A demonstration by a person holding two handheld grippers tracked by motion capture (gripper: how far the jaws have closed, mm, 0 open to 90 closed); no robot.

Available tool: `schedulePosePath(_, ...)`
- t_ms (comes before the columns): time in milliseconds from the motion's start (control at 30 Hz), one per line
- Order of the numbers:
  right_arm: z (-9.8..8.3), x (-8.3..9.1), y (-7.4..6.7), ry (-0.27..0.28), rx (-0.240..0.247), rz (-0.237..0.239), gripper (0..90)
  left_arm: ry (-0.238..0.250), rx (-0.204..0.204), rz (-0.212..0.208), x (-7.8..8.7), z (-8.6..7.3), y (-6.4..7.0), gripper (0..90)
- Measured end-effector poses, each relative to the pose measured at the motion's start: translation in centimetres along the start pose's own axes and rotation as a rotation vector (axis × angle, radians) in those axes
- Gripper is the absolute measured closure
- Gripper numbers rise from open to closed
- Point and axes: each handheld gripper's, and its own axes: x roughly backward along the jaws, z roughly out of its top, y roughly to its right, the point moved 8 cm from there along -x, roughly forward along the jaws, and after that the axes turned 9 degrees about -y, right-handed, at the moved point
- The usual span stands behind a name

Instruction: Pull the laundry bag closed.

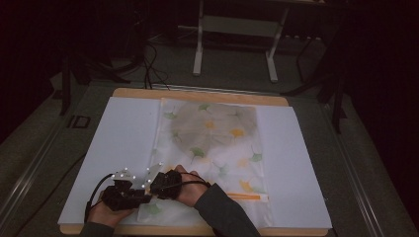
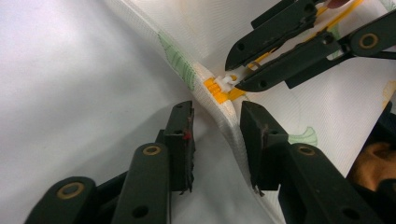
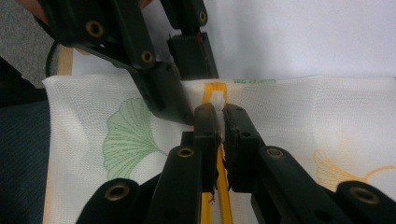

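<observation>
Near table edge, your left gripper (image 2: 215,123) half-wide, jaws straddling raised fold of mesh bag (image 1: 212,148), not pinching. Right gripper (image 3: 221,114) narrow, clamped on white zipper pull (image 3: 217,99) at bag's left corner. Mesh light, limp, slippery: pinch doubled seam beside orange zipper (image 2: 217,88), not single layer.

Woven mesh cloth bag (image 2: 299,112), seemingly plastic zipper (image 2: 219,89)

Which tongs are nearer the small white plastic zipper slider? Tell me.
Right. The right tongs are shut on the small white plastic zipper slider; the left tongs straddle the bag's edge just beside it.
</observation>
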Motion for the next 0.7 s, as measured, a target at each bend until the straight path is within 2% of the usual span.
schedulePosePath(133, -0.1, 0.0, 0.0, 0.0, -0.001, 0.001, 84.7, -0.004, 0.009, -0.03, -0.2, 0.0, 0.0, 76.1)
schedulePosePath(300, -0.3, -0.3, 0.0, -0.005, -0.007, 0.006, 84.8, -0.007, 0.007, -0.037, -0.3, 0.0, 0.1, 84.3)
schedulePosePath(567, -0.7, -0.6, 0.1, 0.0, -0.011, 0.022, 85.0, 0.003, 0.013, -0.046, -0.3, 0.1, 0.2, 87.2)
schedulePosePath(700, -1.0, -1.0, 0.1, -0.003, -0.014, 0.029, 85.3, 0.014, 0.017, -0.066, -0.2, 0.1, 0.2, 87.6)
